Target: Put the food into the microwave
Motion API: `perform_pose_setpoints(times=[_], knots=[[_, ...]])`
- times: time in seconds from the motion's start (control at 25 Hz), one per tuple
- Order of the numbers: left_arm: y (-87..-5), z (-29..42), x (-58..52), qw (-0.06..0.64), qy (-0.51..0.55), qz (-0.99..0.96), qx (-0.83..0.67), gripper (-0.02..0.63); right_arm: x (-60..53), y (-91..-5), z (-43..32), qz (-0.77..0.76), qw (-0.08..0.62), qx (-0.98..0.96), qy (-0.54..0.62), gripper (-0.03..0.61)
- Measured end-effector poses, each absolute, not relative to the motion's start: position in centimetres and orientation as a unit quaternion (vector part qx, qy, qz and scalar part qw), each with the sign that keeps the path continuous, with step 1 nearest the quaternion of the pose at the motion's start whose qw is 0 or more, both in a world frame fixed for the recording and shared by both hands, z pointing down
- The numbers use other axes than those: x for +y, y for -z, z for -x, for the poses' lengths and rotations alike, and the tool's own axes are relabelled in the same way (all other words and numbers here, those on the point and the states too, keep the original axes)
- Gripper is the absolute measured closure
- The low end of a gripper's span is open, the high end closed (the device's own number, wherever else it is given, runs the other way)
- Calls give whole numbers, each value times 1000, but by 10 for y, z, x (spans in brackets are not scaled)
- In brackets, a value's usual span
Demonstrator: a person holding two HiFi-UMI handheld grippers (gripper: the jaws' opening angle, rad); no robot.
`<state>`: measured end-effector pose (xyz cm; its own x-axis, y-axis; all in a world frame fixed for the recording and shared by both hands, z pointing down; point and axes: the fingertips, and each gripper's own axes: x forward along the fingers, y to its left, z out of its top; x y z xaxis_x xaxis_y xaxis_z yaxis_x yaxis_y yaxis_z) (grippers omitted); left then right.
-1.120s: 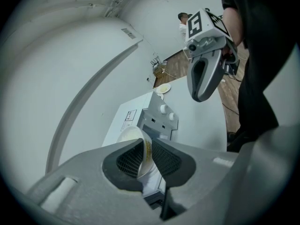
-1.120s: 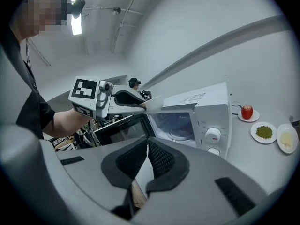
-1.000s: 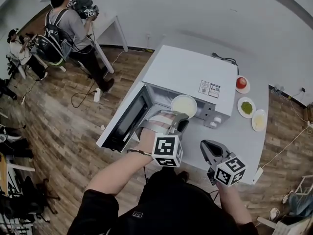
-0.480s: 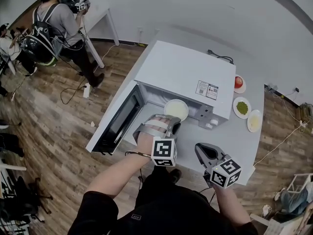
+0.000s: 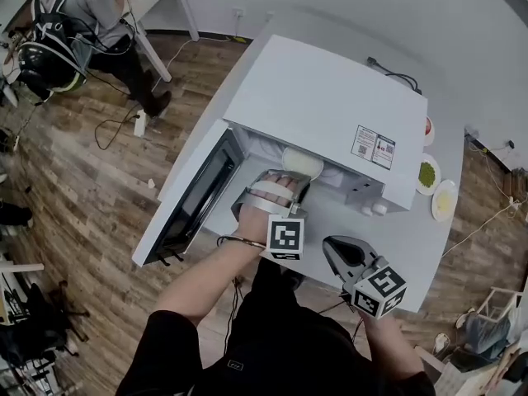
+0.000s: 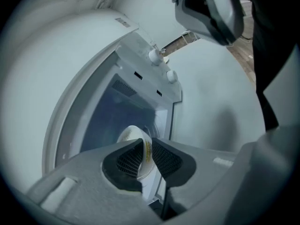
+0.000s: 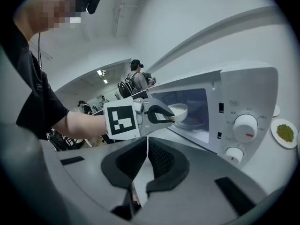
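Hovering nearest the person, the right hand-held gripper (image 5: 337, 250) sits above the white worktop (image 5: 412, 238) in front of the microwave. Its own view shows it clenched (image 7: 146, 153), the two ribbed pads pressed together with nothing between them.

Just beyond it and to its left, the left hand-held gripper (image 5: 289, 186) reaches into the mouth of the microwave (image 5: 322, 114). It is grasping the white bowl (image 5: 303, 163) by the rim: in its own view the pads (image 6: 161, 156) pinch the thin wall of the bowl (image 6: 133, 135), which carries a small yellow mark. The right gripper view shows the bowl (image 7: 178, 111) from the side, already past the front edge of the cavity and level, with pale contents inside. Whether its base touches the cavity floor cannot be told.

The microwave door (image 5: 194, 200) is swung out to the person's left, its dark window facing the wood floor (image 5: 82, 163). Two round knobs (image 7: 245, 125) stand one above the other on the control panel at the right of the cavity.

Farther right on the worktop lie a plate of green food (image 5: 426, 176) and a plate of pale yellow food (image 5: 444, 200), near each other. Something red (image 5: 428, 127) shows partly behind the microwave's far corner.

At the far left another person (image 5: 74, 15) with a backpack stands beside a white table.
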<state>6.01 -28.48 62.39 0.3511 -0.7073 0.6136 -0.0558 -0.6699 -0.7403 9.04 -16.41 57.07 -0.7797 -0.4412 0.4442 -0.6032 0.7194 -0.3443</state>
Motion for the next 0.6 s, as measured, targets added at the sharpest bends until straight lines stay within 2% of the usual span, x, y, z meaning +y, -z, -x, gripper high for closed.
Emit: perform_pose_setpoints(times=[0.6], knots=[[-668,-76,-334,315,516,767,216,548,-220,-588,-82,-290,171,-906,-257,560]])
